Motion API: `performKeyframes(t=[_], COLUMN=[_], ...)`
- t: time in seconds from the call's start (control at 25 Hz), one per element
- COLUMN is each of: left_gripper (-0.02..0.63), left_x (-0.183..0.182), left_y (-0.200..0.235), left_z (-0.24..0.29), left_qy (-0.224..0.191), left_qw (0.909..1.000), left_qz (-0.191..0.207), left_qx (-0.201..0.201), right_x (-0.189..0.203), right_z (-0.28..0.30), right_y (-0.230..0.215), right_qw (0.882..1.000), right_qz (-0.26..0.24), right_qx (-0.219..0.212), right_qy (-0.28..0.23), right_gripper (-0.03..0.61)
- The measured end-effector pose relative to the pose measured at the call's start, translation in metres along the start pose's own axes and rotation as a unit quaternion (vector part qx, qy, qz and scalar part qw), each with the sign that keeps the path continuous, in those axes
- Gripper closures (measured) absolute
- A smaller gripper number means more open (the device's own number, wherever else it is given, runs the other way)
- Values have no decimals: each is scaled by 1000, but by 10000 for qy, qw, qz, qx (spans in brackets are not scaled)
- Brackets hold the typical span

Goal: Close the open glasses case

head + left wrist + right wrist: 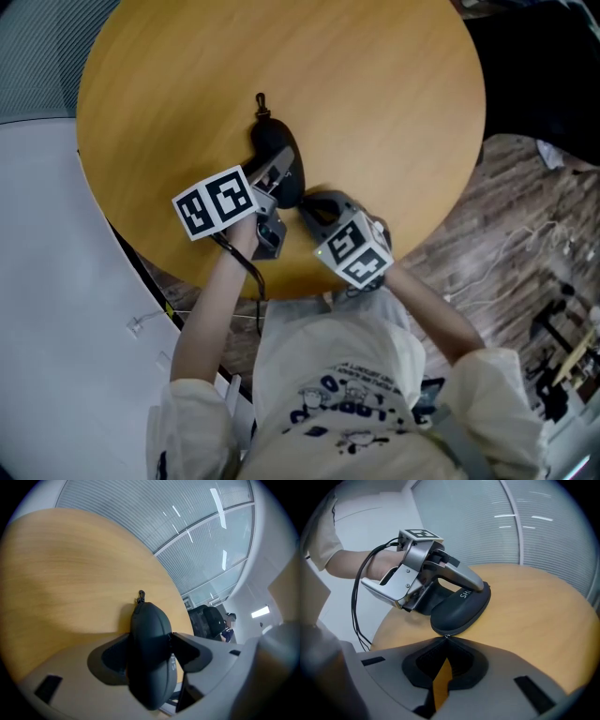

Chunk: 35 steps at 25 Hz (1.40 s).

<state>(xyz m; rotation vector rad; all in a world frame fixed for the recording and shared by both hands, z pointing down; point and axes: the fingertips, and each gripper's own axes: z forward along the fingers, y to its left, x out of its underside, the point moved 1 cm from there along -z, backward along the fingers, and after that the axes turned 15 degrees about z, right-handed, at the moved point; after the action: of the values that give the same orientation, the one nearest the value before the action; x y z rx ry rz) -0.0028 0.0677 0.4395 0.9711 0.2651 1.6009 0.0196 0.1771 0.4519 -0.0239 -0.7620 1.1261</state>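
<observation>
Wooden round table [375,94] has the black glasses case [459,611] on it near the person, the left gripper [150,651] squeezes the case, and the right gripper [446,639], pressed together, seems to pinch the tiny zip pull [446,636], so the case looks nearly zipped shut.

glasses case [273,146]: 1 | grippers: 2 – left gripper [150,642], right gripper [446,637] | round table [328,75]: 1

matt black case [150,653], smooth wooden table [61,583]
</observation>
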Motion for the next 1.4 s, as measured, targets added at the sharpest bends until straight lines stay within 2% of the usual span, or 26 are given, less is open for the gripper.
performKeyframes(t=[0.12,0.28,0.48,0.6,0.76,0.8,0.96,1.08,1.4], left_gripper=[324,322,321,331,350,365,367,365,365], left_x=[0,1,1,10,12,11,6,8,6], left_y=[0,-4,-10,-16,-21,-23,-29,-27,-26], left_z=[2,2,5,8,11,12,17,15,18], left_qy=[12,121,167,288,-121,-238,-457,-530,-621], left_qw=[10000,9992,9951,9892,9732,9713,9798,9780,9796], left_qz=[-23,-277,-756,-1125,-2013,-2107,-1783,-1808,-1685], left_qx=[2,266,615,899,1106,1077,782,894,901], right_x=[0,1,-14,-27,-30,-29,-26,-24,-25], right_z=[1,-9,-25,-21,-16,-17,-21,-21,-24], right_y=[0,-18,-66,-83,-79,-77,-68,-64,-35], right_qw=[9993,9987,9974,9963,9952,9955,9963,9944,9897], right_qz=[263,304,-7,-216,-476,-431,60,590,1189], right_qx=[194,355,699,822,853,842,823,783,466], right_qy=[-157,-203,-187,-102,0,-17,-234,-406,-644], right_gripper=[576,576,577,577,577,577,577,576,577])
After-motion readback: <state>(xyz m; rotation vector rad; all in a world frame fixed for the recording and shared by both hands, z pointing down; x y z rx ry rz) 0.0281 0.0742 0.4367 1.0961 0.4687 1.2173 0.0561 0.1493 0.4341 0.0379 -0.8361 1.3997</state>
